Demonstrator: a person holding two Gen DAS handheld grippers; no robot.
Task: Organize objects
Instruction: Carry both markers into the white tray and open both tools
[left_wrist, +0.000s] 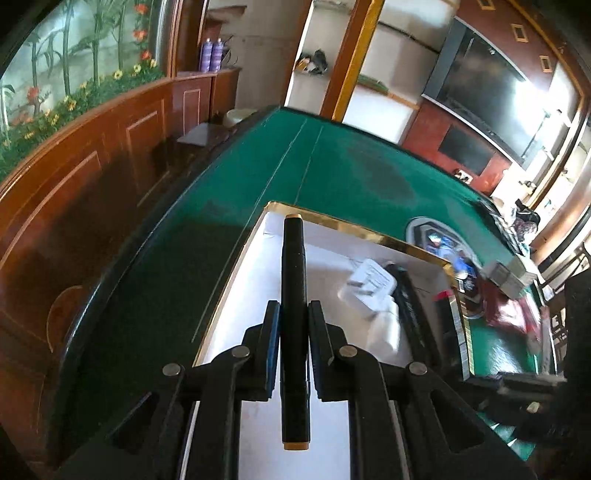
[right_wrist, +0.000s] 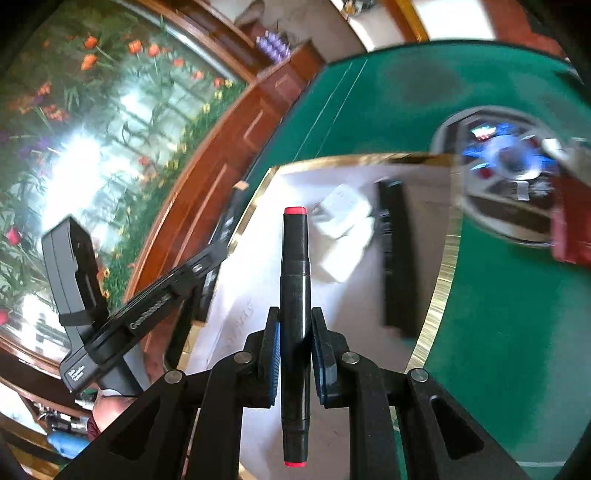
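Note:
My left gripper (left_wrist: 293, 308) is shut on a black marker with orange-gold end caps (left_wrist: 293, 266), held lengthwise above a white gold-rimmed tray (left_wrist: 354, 227). My right gripper (right_wrist: 294, 314) is shut on a black marker with red end caps (right_wrist: 294, 251), held above the same tray (right_wrist: 448, 240). In the tray lie a white charger plug (left_wrist: 371, 282) (right_wrist: 343, 214) and a long black bar-shaped object (left_wrist: 410, 299) (right_wrist: 395, 254). The left gripper's body (right_wrist: 110, 306) shows at the left of the right wrist view.
The tray sits on a green felt table (left_wrist: 332, 162) (right_wrist: 498, 314). A round patterned dish (left_wrist: 443, 243) (right_wrist: 506, 173) and a red object (left_wrist: 513, 310) (right_wrist: 572, 221) lie beyond the tray's right side. A wooden panelled wall (left_wrist: 92, 177) runs along the left.

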